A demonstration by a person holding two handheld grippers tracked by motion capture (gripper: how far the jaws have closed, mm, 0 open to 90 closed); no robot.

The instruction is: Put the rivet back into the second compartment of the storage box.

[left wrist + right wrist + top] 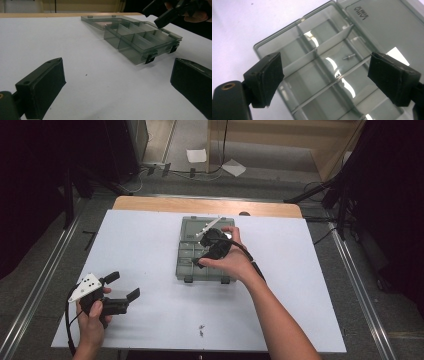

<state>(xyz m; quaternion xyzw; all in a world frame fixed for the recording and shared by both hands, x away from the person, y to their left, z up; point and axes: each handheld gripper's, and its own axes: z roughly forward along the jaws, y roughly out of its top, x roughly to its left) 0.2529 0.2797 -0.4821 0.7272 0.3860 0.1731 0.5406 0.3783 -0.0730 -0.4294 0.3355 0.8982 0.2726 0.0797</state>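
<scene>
A smoky transparent compartment box [206, 251] lies open near the middle of the white table [145, 250], its lid [207, 226] folded flat toward the far edge. Thin dividers split it into cells, and one cell holds a tiny screw [348, 57]. The right gripper [207, 251] hovers over the box, tongs spread, nothing between them. The left gripper [120, 286] sits near the table's front left, well apart, tongs spread and empty. A few small screws [201, 329] lie by the near edge, too small to make out clearly.
</scene>
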